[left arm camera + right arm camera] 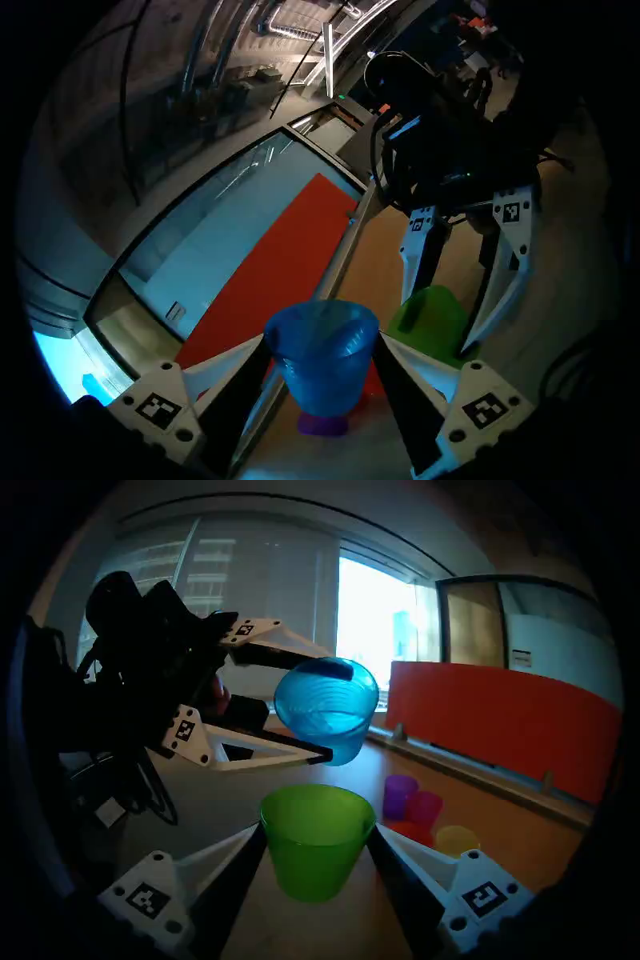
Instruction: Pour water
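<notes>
The blue cup [326, 700] is clamped between both fingers of the left gripper [328, 714] and is tipped on its side, its mouth turned down toward the green cup [318, 844], which stands at 6 o'clock of it. The tilt is judged to be a pouring pose, with the rim set above the receiver so that spill is avoided. The green cup is held upright and level, pressed on both sides by the right gripper [318, 856], probably so that it can be steadied as a target.

In the right gripper view the tilt, the ribbed inside of the blue cup and the gap between the two cups are made plain; small cups [424, 808] are seen at 3 o'clock of the green cup, on the table [496, 816]. No stream is seen, and whether water is inside cannot be told.

In the left gripper view the blue cup is shown from behind, so its mouth is hidden. There the green cup is found at 2 o'clock of it, and an orange panel [280, 256] at 11 o'clock.
</notes>
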A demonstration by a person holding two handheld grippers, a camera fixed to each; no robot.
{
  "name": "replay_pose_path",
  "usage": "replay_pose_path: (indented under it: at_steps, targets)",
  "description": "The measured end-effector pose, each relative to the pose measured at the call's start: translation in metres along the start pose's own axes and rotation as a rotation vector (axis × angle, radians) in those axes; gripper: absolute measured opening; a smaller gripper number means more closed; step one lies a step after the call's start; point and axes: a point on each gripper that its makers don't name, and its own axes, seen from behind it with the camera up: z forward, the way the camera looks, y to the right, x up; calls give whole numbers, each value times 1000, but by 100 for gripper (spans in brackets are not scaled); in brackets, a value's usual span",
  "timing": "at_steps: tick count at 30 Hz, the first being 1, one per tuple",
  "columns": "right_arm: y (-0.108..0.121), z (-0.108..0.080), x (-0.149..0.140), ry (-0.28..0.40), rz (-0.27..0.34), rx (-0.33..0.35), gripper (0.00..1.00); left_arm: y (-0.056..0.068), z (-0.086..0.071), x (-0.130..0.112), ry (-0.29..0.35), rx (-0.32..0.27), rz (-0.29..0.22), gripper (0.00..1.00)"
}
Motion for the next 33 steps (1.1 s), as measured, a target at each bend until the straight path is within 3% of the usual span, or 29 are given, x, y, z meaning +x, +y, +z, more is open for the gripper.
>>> replay_pose_path:
  at_steps: [24,33]
  targets:
    - [2,-3,2,0,-4,-4,91,0,8,8,-5,0,134,86]
    - [4,-2,4,5,-6,-7,91,0,12,11,-2,-1,157,86]
